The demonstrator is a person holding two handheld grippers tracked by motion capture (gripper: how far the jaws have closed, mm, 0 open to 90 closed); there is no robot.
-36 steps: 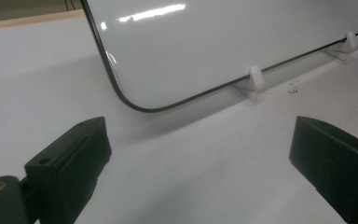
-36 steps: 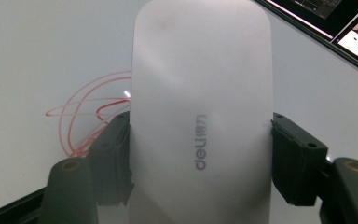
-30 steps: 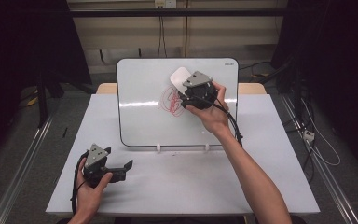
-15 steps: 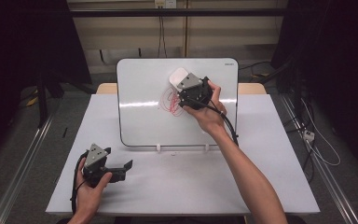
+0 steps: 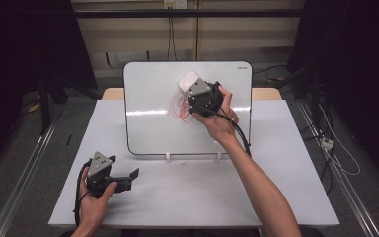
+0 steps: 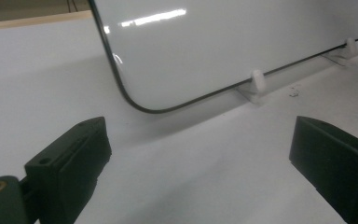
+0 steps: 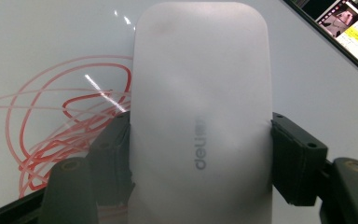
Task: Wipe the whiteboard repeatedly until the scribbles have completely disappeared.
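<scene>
Right gripper [image 7: 200, 154] is clamped on our white rounded plastic eraser [image 7: 200, 112], pressed flat near the top edge of the upright glossy whiteboard [image 5: 148, 98] beside the red scribble [image 7: 60, 126] — left gripper [image 6: 196, 163] idles wide open, empty — risk: pushing too hard tips the board off its clips.

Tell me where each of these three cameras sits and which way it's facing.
High view: above the person's side, facing forward and down on the table; both forearms, left tongs and right tongs show.
Left gripper view: rides the left tongs, low over the table, facing the whiteboard's lower corner; its open jaws show.
Right gripper view: rides the right tongs, facing the board close up; its jaws clamp the white eraser beside the red scribble.
Shared: whiteboard in all three; eraser and scribble in the high and right gripper views.
</scene>
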